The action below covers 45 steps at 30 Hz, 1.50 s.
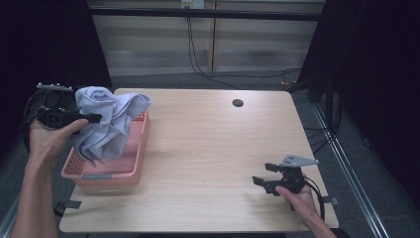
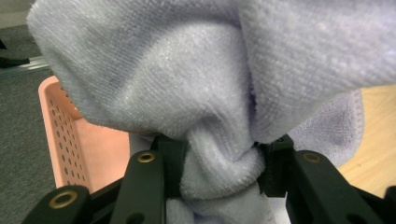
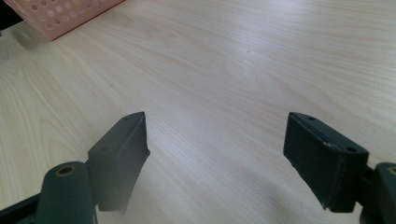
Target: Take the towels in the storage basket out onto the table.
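Near the wooden tabletop's [image 1: 208, 148] left edge, our left gripper [image 1: 94, 118] pinched the lavender towel [image 1: 106, 121] above the pink basket [image 1: 106, 173]. Our right gripper [image 1: 262, 174] rested spread by the front right corner; next we judged the towel needed carrying clear and spreading.

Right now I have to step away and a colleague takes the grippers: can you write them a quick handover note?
Left gripper: shut on a bunch of the towel, held up above the basket; the towel's lower end hangs down into the basket.
Right gripper: open and holding nothing, low over the bare table at the near right.
Basket: at the table's left edge.
Done: towel gripped and lifted.
Left: whether the towel is going in or coming out can't be told from this moment; finish that move, probably with the right gripper helping.
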Each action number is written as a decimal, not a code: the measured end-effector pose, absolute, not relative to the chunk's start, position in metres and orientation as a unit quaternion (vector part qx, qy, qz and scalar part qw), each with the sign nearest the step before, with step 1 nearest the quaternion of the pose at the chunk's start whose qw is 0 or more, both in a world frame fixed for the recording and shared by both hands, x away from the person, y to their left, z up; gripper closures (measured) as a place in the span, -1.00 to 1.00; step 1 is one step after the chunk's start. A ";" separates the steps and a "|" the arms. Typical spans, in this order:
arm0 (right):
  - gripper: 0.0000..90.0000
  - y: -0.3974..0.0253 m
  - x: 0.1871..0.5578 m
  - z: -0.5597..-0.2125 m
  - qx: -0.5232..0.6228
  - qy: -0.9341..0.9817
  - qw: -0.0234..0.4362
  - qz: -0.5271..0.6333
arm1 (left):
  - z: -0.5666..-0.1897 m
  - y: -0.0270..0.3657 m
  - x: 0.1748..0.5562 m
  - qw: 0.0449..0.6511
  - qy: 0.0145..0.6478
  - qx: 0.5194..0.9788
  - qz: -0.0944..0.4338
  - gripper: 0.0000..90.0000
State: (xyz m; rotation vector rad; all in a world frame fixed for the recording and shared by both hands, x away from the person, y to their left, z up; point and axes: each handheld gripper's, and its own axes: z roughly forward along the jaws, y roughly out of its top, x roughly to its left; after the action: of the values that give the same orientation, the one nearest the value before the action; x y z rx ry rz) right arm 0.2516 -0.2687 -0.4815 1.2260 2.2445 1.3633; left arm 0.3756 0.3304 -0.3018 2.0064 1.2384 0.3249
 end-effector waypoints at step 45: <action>-0.55 -0.271 0.251 -0.480 0.419 0.767 0.121 0.470 | -0.274 0.193 0.393 0.383 0.387 0.836 0.066 0.36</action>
State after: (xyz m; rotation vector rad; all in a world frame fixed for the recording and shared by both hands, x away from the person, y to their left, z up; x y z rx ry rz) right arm 0.2506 -0.2708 -0.4798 1.2245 2.2408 1.3732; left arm 0.3925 0.1930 -0.2744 2.1314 0.9864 0.1676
